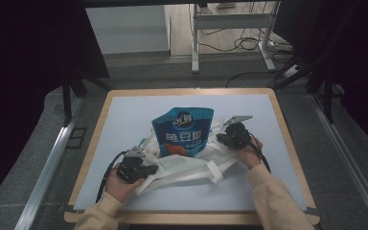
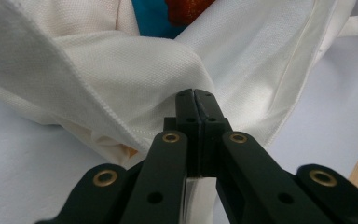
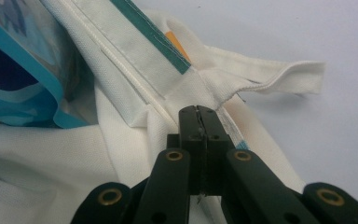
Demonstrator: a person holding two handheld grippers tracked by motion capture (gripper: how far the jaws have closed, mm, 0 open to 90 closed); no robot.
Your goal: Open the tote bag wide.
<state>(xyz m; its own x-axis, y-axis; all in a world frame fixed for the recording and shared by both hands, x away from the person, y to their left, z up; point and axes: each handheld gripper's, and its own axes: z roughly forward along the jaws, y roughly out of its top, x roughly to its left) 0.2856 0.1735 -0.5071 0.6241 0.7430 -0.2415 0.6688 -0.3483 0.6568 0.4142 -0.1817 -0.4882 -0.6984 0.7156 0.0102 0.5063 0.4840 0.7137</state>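
I hold a claw in each hand over the pale mat (image 1: 124,115) that covers the wooden table (image 1: 287,139). The white bag (image 1: 187,165) lies crumpled across the middle of the mat, nearer the front edge than the back. A blue pouch (image 1: 184,130) stands out of the bag's mouth, its top leaning toward the back edge, orange print low on its front.

My left claw (image 1: 146,165) sits at the bag's left end, toward the front left corner. In the left gripper view its jaws are pressed together on a fold of the bag's cloth (image 2: 135,70), pinched right at the hem; the blue and orange of the pouch (image 2: 168,14) show beyond the fold.

My right claw (image 1: 223,137) is at the bag's right side, just beside the pouch. In the right gripper view its jaws are closed on the bag's hem (image 3: 168,116), where a green trim (image 3: 151,35) runs along the edge. A strap (image 3: 279,77) loops off to the side onto the mat, and the pouch's blue edge (image 3: 28,70) sits inside the opening.

My sleeves (image 1: 278,201) come in from the front edge.
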